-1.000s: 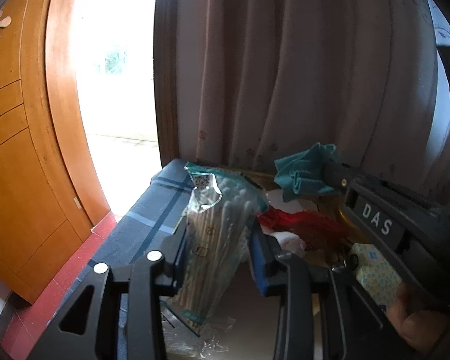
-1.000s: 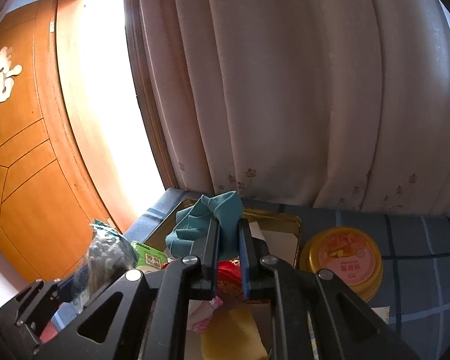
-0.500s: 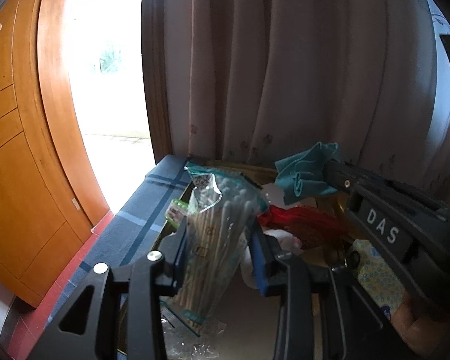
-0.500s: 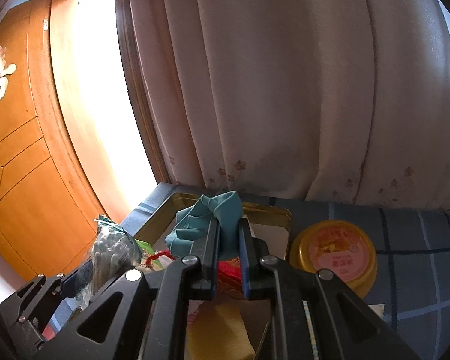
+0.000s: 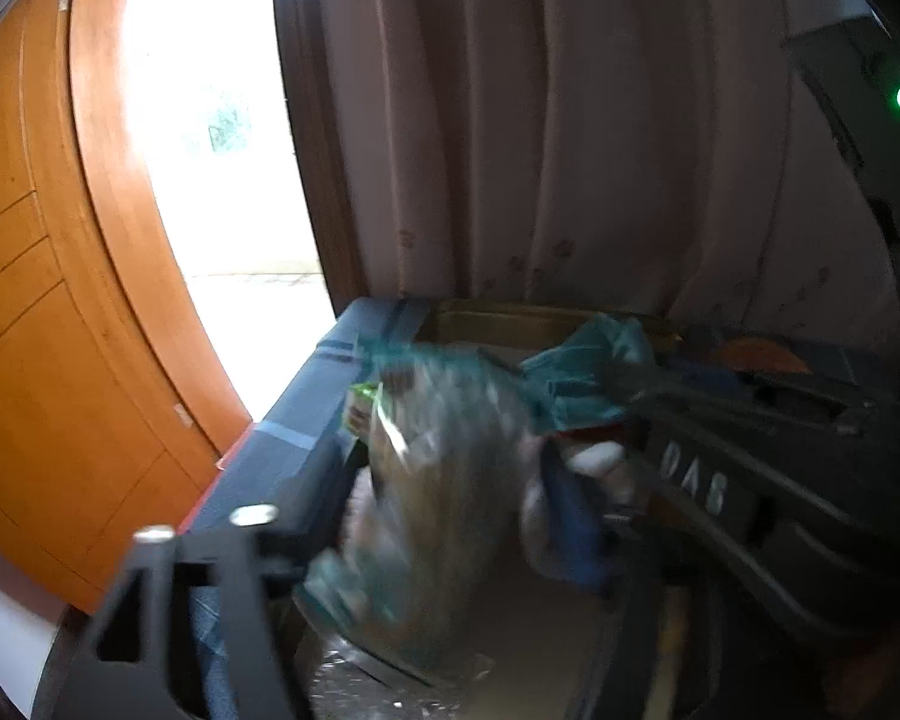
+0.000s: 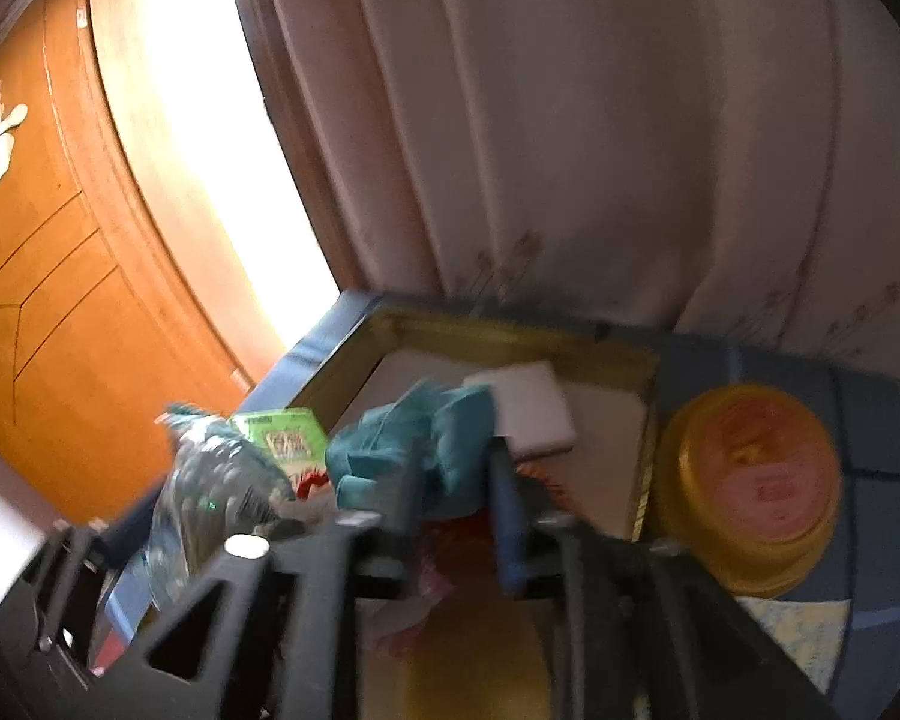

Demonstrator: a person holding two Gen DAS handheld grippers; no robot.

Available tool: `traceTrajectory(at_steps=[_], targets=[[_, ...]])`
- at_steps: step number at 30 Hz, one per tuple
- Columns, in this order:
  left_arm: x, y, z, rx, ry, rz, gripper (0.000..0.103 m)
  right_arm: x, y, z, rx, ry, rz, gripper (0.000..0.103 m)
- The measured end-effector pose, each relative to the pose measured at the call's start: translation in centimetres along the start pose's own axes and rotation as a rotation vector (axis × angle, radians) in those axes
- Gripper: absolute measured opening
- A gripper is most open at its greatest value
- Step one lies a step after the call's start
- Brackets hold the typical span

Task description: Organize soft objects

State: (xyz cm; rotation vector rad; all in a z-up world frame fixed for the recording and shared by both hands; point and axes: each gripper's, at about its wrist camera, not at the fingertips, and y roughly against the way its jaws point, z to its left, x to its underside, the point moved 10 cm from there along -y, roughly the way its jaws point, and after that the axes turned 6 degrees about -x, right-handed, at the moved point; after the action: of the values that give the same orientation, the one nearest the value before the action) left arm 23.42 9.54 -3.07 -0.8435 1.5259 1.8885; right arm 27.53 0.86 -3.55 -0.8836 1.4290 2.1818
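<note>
Left wrist view: the left claw (image 5: 450, 516) stands wide, its jaws having just been opening, and the clear bag of cotton swabs (image 5: 444, 480) sits loose between them, blurred, over the open gold tin box (image 5: 510, 321). Just beyond the bag lies the teal cloth (image 5: 588, 372), with the right claw's dark body (image 5: 750, 456) reaching in from the right. In the right wrist view the right claw (image 6: 456, 504) is partly spread, its jaws also having just been opening; the teal cloth (image 6: 414, 450) lies between and just past the fingertips, whether still touching them I cannot tell. A white pad (image 6: 528, 408) rests in the box behind the cloth. A round yellow container (image 6: 750, 480) stands on the blue checked desk (image 6: 870, 432) beside the box, and a pale curtain (image 6: 600, 150) hangs behind.
</note>
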Motion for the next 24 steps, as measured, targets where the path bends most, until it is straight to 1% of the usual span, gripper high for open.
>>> traceTrajectory(at_steps=[1,2,3,5,8,11,14,16,20,22,24], targets=[[0.0,0.2,0.2,-0.004,0.003,-0.01,0.094,0.2,0.0,0.2,-0.024,-0.009,0.003,0.062],[-0.1,0.4,0.4,-0.006,0.006,-0.021,0.098,0.4,0.2,0.3,-0.037,-0.022,-0.006,0.067],[-0.1,0.8,0.8,-0.023,0.01,-0.034,0.102,0.4,0.6,0.3,-0.041,-0.031,-0.018,0.068],[-0.3,1.4,1.4,-0.038,0.005,-0.062,0.103,0.4,1.3,0.3,-0.038,-0.036,-0.04,0.072],[-0.3,2.3,1.9,-0.04,0.009,-0.08,0.103,0.5,3.2,0.3,-0.031,-0.053,-0.092,0.072],[0.0,3.1,2.4,-0.007,0.045,-0.082,0.103,0.9,5.4,0.0,-0.022,-0.088,-0.161,0.072],[0.6,3.4,2.9,0.02,0.082,-0.076,0.103,1.8,7.6,0.0,0.014,-0.091,-0.231,0.072],[1.0,3.6,3.2,0.012,0.083,-0.075,0.103,2.3,9.1,0.0,0.049,-0.083,-0.287,0.072],[1.6,4.7,3.6,-0.029,0.057,-0.101,0.103,2.9,12.5,0.6,0.136,-0.039,-0.416,0.072],[2.0,5.1,3.7,-0.024,0.059,-0.106,0.103,3.2,13.3,0.8,0.162,-0.026,-0.441,0.072],[2.5,5.6,3.9,-0.012,0.072,-0.105,0.103,3.6,13.7,1.0,0.175,-0.016,-0.443,0.072]])
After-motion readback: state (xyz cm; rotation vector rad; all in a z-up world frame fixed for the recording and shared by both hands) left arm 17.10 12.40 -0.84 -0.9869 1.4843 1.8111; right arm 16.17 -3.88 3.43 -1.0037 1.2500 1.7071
